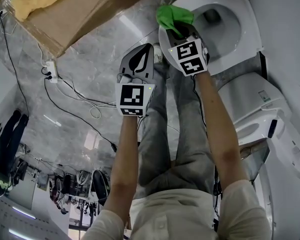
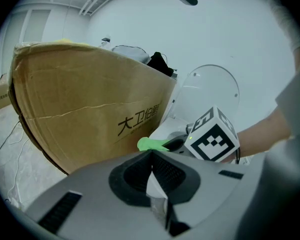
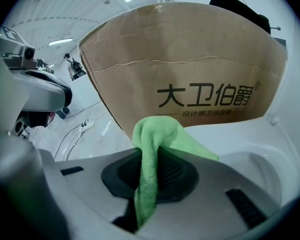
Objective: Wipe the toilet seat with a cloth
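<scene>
The green cloth (image 3: pixel 157 149) is pinched in the right gripper (image 1: pixel 178 30) at the front edge of the white toilet seat (image 1: pixel 242 31). The left gripper (image 1: pixel 143 53) is pressed together on nothing. Most wiping seems not yet done. A cardboard box (image 1: pixel 92 9) and cables (image 1: pixel 65 91) are seen on the grey floor (image 1: pixel 97 59).
</scene>
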Tool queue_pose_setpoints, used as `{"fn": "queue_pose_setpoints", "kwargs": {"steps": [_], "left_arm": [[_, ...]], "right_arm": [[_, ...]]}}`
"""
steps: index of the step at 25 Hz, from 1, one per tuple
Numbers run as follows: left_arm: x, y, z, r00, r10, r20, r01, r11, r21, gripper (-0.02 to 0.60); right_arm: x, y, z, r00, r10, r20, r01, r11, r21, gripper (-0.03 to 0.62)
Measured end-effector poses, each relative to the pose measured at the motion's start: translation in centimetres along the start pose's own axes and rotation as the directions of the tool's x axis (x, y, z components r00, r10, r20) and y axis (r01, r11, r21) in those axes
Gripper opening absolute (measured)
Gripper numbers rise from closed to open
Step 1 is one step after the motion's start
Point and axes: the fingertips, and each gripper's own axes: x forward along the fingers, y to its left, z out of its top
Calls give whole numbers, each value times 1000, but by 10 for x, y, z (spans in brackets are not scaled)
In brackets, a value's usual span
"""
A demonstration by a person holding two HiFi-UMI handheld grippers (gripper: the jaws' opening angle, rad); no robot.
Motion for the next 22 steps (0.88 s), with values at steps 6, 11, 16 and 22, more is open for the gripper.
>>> {"fn": "queue_pose_setpoints", "kwargs": {"steps": [6, 11, 16, 22], "left_arm": [[-10, -2, -9, 1000, -4, -11, 4, 1000, 10, 12], [-17, -5, -21, 1000, -5, -29, 6, 1000, 10, 12], [-21, -8, -29, 999, -12, -46, 12, 1000, 15, 12], [-24, -12, -39, 997, -22, -75, 24, 999, 23, 12]], "right_arm": [[-7, 18, -13, 1000, 11, -5, -10, 1000, 11, 44], [-13, 30, -26, 1000, 26, -16, -25, 1000, 19, 44], [-20, 41, -41, 999, 43, -27, -41, 998, 51, 44], [-31, 52, -58, 998, 51, -45, -47, 995, 88, 44]]}}
